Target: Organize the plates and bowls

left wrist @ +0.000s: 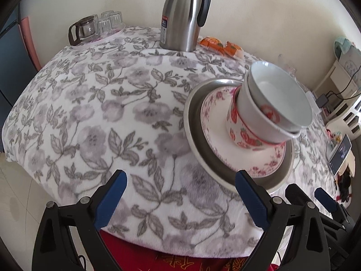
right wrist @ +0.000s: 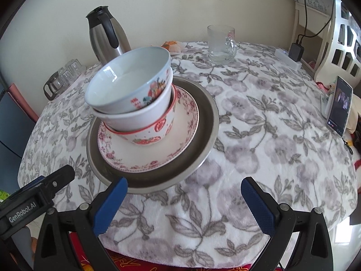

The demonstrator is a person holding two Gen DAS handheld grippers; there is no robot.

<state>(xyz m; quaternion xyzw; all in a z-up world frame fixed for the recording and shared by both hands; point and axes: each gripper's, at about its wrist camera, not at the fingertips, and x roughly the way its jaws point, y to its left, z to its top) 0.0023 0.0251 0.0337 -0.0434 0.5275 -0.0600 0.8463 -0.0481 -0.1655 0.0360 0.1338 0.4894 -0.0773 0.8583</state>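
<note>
A stack stands on the flowered tablecloth (left wrist: 108, 117). A metal plate (left wrist: 195, 140) (right wrist: 204, 135) lies at the bottom, with a pink-flowered plate (left wrist: 216, 122) (right wrist: 182, 140) on it. On that sit three nested bowls, leaning: a strawberry bowl (left wrist: 244, 136) (right wrist: 153, 135), a white bowl (left wrist: 248, 101) (right wrist: 137, 118) and a patterned bowl (left wrist: 282, 94) (right wrist: 126, 83) on top. My left gripper (left wrist: 180, 178) is open and empty over the cloth, left of the stack. My right gripper (right wrist: 184, 184) is open and empty too, its left fingertip (right wrist: 119, 187) just in front of the metal plate's near rim.
A steel thermos jug (left wrist: 182, 20) (right wrist: 106, 38) stands at the back by the wall. A tray of glasses and a glass pot (left wrist: 97, 27) sits at the back left. Orange packets (left wrist: 216, 45), a glass mug (right wrist: 221, 45) and a propped phone (right wrist: 340, 106) occupy the back and right. The table's edge lies under my grippers.
</note>
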